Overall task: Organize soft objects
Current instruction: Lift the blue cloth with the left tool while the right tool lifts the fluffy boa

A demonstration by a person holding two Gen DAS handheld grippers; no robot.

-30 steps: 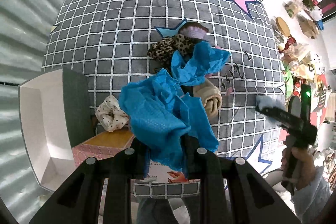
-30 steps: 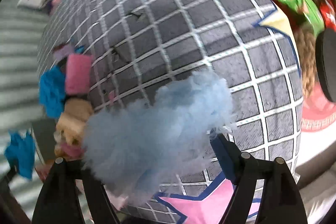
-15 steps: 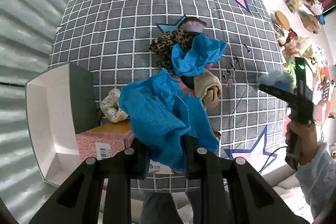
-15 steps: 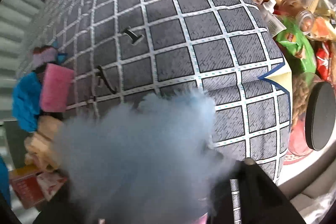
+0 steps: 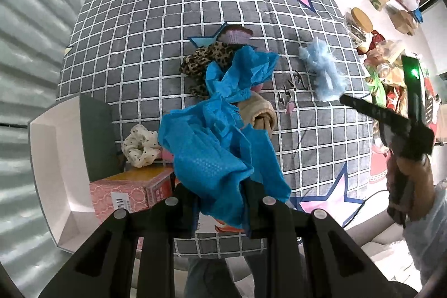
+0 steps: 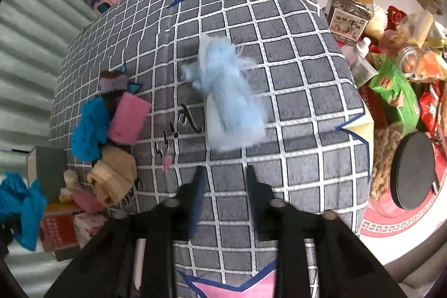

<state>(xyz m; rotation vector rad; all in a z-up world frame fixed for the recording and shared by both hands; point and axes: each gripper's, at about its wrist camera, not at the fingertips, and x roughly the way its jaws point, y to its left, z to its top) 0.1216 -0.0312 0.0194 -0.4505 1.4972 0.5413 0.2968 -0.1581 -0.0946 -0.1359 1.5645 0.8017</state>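
Pale blue fluff just ahead of parted, empty right gripper, left gripper clamping blue cloth

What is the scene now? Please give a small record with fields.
surface: grey checked blanket with stars
left gripper: shut on bright blue mesh cloth
right gripper: open, holding nothing
light blue fluffy tuft: lying on blanket, ahead of right gripper
pile: leopard scrunchie, pink sponge, beige sock
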